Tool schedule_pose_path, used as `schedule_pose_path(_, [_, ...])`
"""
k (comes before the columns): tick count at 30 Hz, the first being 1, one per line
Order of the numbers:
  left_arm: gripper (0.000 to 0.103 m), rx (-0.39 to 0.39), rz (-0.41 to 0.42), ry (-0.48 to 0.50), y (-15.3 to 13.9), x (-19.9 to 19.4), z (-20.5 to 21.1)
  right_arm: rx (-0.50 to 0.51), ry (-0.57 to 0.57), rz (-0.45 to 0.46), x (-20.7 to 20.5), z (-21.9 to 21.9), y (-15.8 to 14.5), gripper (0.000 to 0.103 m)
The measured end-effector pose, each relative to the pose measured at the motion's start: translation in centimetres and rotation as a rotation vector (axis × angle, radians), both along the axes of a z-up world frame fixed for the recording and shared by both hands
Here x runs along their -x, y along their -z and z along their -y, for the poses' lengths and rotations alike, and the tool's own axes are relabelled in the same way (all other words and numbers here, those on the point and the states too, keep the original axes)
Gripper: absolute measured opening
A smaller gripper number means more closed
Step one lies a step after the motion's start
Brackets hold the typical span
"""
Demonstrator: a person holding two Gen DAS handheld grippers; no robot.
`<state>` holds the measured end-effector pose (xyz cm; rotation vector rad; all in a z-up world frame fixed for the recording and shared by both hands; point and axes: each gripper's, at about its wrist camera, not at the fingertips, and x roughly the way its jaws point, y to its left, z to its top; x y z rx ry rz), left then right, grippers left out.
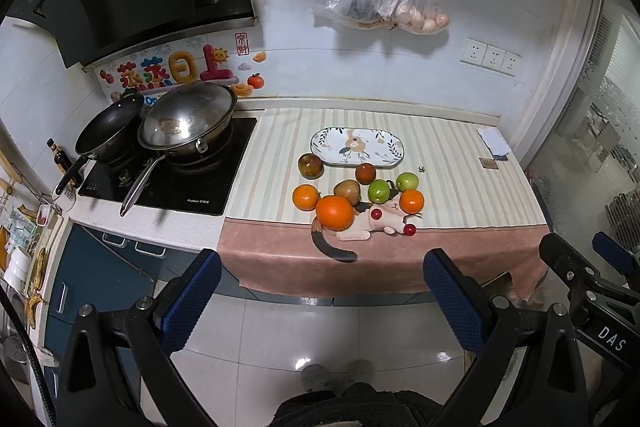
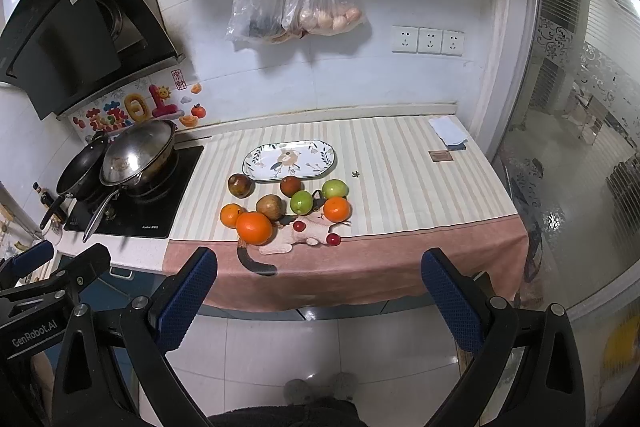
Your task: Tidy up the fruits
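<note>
Both grippers, left gripper and right gripper, hang wide, empty, fruits well beyond their fingers.

Orange, green and brown fruits are sitting at the floral white plate's six o'clock on the beige-striped, pink-bordered cloth.

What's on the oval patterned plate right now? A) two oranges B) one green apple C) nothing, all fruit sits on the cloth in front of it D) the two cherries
C: the plate is bare apart from its printed pattern; the oranges, green fruits and cherries all lie on the cloth nearer the camera.
</note>
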<state>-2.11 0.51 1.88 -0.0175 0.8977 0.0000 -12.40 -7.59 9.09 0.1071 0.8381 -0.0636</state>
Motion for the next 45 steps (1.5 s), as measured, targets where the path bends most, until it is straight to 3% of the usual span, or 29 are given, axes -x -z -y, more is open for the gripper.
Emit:
schedule_pose_path(13, [0.103, 0.004, 0.000, -0.005, 0.2, -0.2, -0.3, -0.012, -0.003, 0.004, 0.1, -0.3, 0.1, 0.103])
schedule_pose_path(21, [0.103, -0.025, -0.004, -0.041, 3.3, -5.8, -2.8, -0.114, 0.012, -0.034, -3.7, -1.1, 3.6, 0.103])
schedule_pose_path(27, [0.103, -0.012, -0.117, -0.042, 8.3, -11.4, -4.8, -0.162, 0.038, -0.106, -8.1, -1.9, 8.1, 0.103])
schedule_pose_path(37, [0.102, 0.097, -0.424, -0.001, 20.1, -21.9, -4.0, -0.217, 0.085, -0.265, -18.2, 1.0, 17.1, 0.103])
schedule_pose_path(41, [0.102, 0.045, -0.497, 0.020, 24.7, -25.4, -1.7, -0.223, 0.065, -0.335, -23.4, 2.5, 21.3, 0.103])
schedule_pose_path(45, [0.101, -0.014, -0.561, 0.101, 28.6, -28.3, 1.1, -0.227, 0.039, -0.434, -28.7, 4.2, 26.2, 0.103])
